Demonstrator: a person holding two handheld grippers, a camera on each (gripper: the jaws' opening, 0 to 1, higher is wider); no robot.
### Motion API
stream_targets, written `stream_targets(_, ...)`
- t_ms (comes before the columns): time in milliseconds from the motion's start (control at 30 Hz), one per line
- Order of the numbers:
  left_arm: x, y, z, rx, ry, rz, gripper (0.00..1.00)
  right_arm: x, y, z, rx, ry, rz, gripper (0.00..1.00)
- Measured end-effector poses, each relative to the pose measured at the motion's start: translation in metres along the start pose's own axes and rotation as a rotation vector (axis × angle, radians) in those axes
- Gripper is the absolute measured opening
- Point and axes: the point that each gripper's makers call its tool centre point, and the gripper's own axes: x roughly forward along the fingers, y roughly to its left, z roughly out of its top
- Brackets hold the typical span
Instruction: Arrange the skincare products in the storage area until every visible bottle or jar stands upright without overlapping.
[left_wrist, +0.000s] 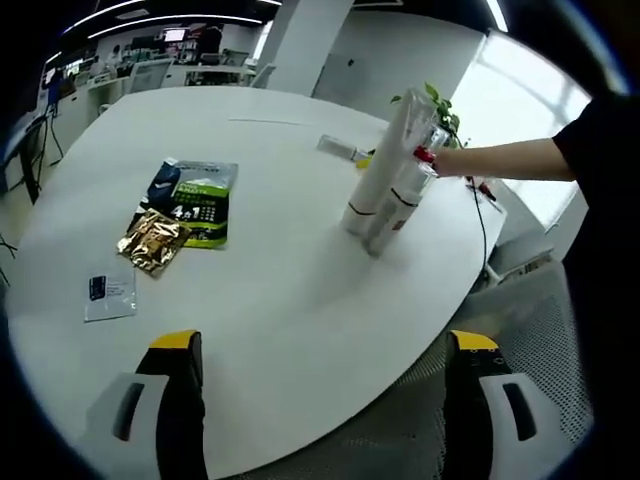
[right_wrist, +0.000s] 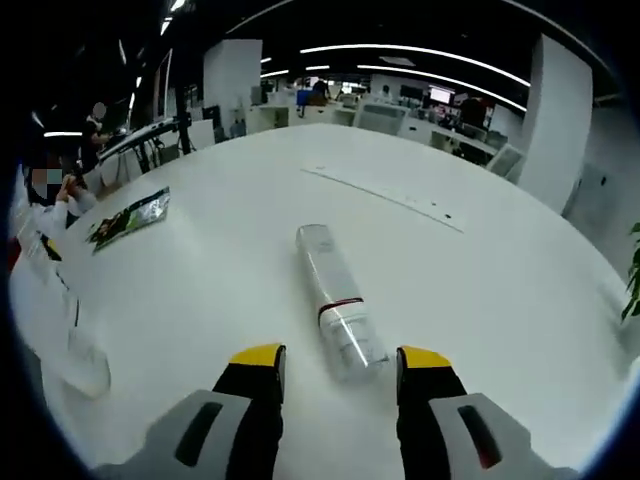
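A clear bottle with a red band (right_wrist: 335, 295) lies on its side on the white table (right_wrist: 450, 290), pointing away from me. My right gripper (right_wrist: 340, 355) is open, its yellow-tipped jaws on either side of the bottle's near end with slim gaps. A second pale bottle (right_wrist: 55, 320) lies at the left edge. In the left gripper view two clear bottles (left_wrist: 385, 180) stand out at the table's right side, where a person's arm (left_wrist: 500, 160) reaches in; I cannot tell if they stand or lean. My left gripper (left_wrist: 325, 345) hangs open over the near table edge, holding nothing.
A green packet (left_wrist: 200, 200), a gold foil packet (left_wrist: 152, 240) and a small white sachet (left_wrist: 108, 295) lie on the table's left part. A clear sachet (left_wrist: 340, 148) and a potted plant (left_wrist: 440, 105) sit at the far side. The green packet (right_wrist: 130, 218) also lies far left.
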Motion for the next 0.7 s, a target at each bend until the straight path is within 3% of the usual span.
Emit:
stream_targets(200,0.002,-0.002,-0.003,0.013,0.016,-0.004,0.92,0.0,0.0,-0.006,-0.016,0.031,-0.01,0.2)
stream_targets(267,0.001,0.0,-0.003,0.013,0.015,-0.002,0.92,-0.002,0.002,-0.006,-0.021,0.029,-0.012,0.18)
stream_targets(300,0.001,0.0,-0.003,0.013,0.015,-0.002,0.91,-0.004,-0.001,-0.006,-0.035,0.032,-0.038,0.13)
stream_targets(400,0.0,0.001,-0.001,0.01,0.006,-0.001,0.91,-0.008,0.005,-0.007,-0.013,0.051,-0.01,0.11)
stream_targets(467,0.0,0.0,0.0,0.013,0.004,-0.001,0.91,-0.012,0.008,-0.011,0.1,0.06,0.0,0.11)
stream_targets(700,-0.005,0.002,0.006,0.023,-0.024,0.008,0.9,-0.046,0.013,-0.013,0.558,-0.022,0.037,0.1)
